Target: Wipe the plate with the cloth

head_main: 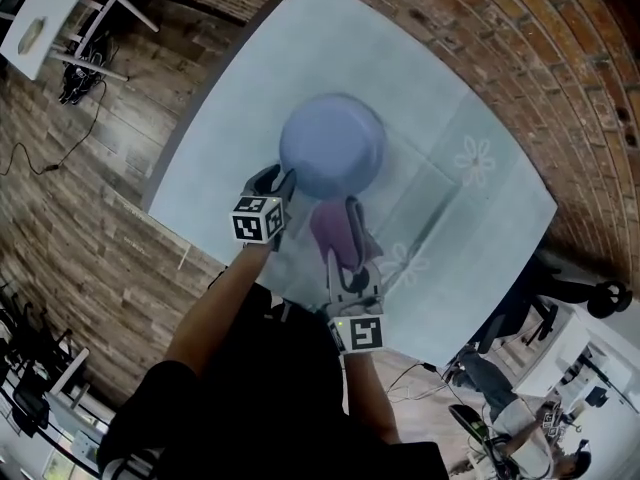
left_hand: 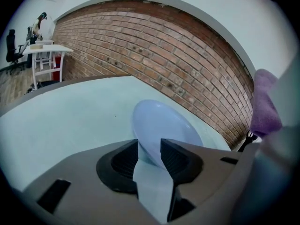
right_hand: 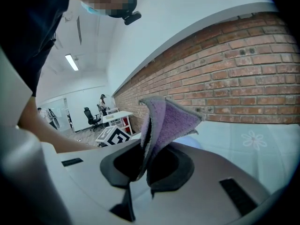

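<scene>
Nearest: person's dark sleeves, one hand-held gripper in each hand, two in all, each with one black-and-white marker cube (head_main: 258,218).

Right hand-held gripper (right_hand: 146,161): jaws clamped on the cloth (right_hand: 166,121). One cloth, purple, fuzzy pile with a stitched edge, folded and standing up out of the jaws in a peak. From the head view it sits just beside the plate's near rim; contact can't be made out.

Left hand-held gripper (left_hand: 150,146): jaws wide apart, dark ribbed pads. The plate's near rim shows in the gap between them, and the pads do not press on it.

Plate (head_main: 332,146): one, round, pale lavender-blue, shallow dish shape, smooth and slightly glossy. It lies flat about the middle of the worktop (head_main: 250,118), well clear of all four corners.

Worktop cover: pale blue-grey, smooth, with creases and two faint white flower prints (head_main: 475,160), both toward its right edge.

Beyond the far edge: red brick wall (left_hand: 164,55), rough courses, running the worktop's length. Wood-plank floor (head_main: 90,168) left of the worktop. Farther off, one white desk (left_hand: 47,50) and one black office chair (left_hand: 11,46).
</scene>
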`<state>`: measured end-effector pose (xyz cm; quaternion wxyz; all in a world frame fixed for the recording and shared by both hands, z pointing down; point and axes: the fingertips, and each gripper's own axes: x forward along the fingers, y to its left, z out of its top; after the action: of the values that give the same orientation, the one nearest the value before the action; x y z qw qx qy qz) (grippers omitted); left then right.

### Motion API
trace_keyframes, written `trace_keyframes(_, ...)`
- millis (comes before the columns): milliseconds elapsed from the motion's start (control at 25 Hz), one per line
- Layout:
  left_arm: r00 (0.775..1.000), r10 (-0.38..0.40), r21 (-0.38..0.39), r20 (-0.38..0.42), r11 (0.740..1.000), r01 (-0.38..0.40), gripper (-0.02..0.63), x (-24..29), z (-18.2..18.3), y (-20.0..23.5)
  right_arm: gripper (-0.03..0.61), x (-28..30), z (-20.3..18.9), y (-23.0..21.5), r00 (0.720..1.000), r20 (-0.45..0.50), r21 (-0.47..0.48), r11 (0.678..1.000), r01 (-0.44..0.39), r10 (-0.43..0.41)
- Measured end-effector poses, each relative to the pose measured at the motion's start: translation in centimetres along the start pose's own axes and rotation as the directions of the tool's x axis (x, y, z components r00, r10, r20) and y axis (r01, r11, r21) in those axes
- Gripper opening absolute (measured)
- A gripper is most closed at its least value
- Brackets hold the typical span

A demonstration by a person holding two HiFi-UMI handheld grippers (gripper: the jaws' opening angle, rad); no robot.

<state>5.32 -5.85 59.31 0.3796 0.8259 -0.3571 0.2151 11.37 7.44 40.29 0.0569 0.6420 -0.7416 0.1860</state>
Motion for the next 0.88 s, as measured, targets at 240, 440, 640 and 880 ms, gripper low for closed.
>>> trace_keyframes(240,1.0,0.006,-0.018,-0.025,1.0,-0.006,0.141,2.0,-0.3,0.5,0.072,0.2,-1.9,-1.6,0.999,-0.04,-0.011,1.0,0.001,-0.001)
trace_keyframes(440,0.997,0.031,0.007,-0.074,0.999,-0.031,0.141,3.4,-0.5,0.8,0.072,0.7,-2.5,-2.5,0.999,-0.048,-0.008,1.0,0.001,-0.001)
trace_keyframes(640,0.996,0.012,-0.004,-0.091,1.0,-0.013,0.137,3.3,-0.5,1.1,0.072,1.3,-2.0,-2.7,0.999,-0.038,-0.007,1.0,-0.008,0.008)
trace_keyframes(880,0.988,-0.001,0.041,-0.157,0.999,0.008,0.114,0.7,-2.6,1.1,0.072,1.3,-2.6,-1.8,0.996,-0.064,-0.017,0.998,-0.064,0.063)
